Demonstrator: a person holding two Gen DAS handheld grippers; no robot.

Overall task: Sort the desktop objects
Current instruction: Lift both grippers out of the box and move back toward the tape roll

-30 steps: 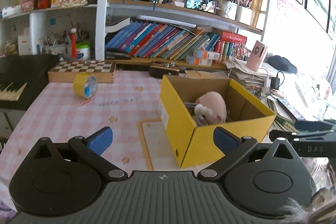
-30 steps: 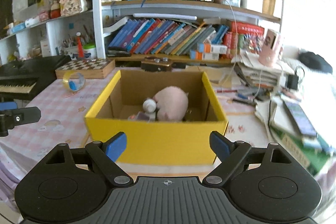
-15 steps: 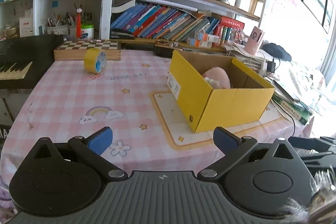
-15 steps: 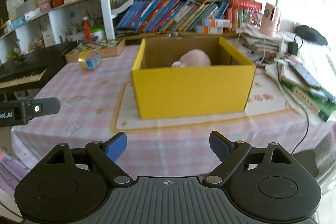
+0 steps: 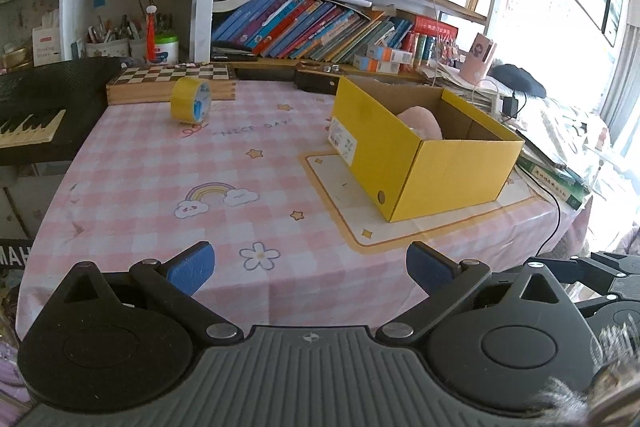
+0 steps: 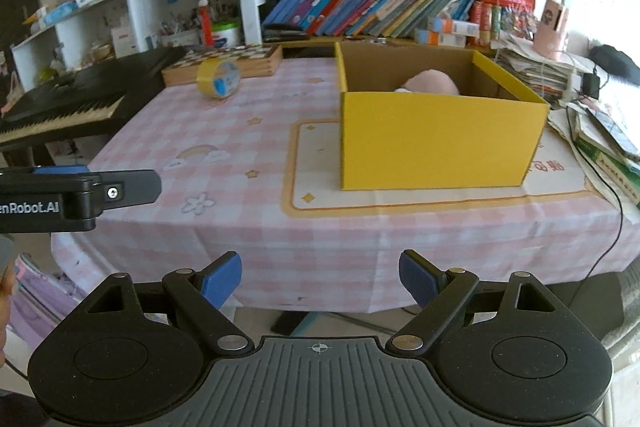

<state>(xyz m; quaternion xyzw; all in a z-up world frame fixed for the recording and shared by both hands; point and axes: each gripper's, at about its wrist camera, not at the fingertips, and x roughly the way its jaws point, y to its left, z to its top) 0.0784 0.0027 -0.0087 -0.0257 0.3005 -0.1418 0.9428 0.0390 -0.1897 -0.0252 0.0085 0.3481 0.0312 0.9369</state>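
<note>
1. Left gripper [image 5: 308, 263]: fingers [image 5: 191, 266] spread wide, nothing between them, held over the near edge of the surface [image 5: 168, 179].
2. Right gripper [image 6: 320, 281]: fingers [image 6: 221, 281] spread wide too, empty, held just off the near edge of the surface, pointing at the box front.
3. In the right wrist view the left gripper shows as a black bar at the left edge, beside the surface's near-left corner, touching nothing.
4. Yellow box [image 5: 424, 155]: open top, cardboard, sits on a cream mat [image 5: 344, 211] on the right half of the surface. From the left wrist view its long axis runs from near-right to far-left, one corner toward the camera; white label on the left-facing wall. From the right wrist view a long wall faces the camera square on.
5. Inside the box: a pink plush toy [image 5: 420, 121], only the rounded top visible over the rim, toward the far side; a small white bit beside it, can't tell what it is. Rest of the interior is hidden by the walls.
6. Yellow tape roll [image 5: 191, 101]: standing on edge at the far-left of the surface, its open core facing roughly the camera, just in front of the chessboard box [image 5: 172, 83], well apart from the yellow box.
7. Keyboard [image 5: 28, 125] left of the surface; bookshelf [image 5: 312, 27] behind with leaning books.
</note>
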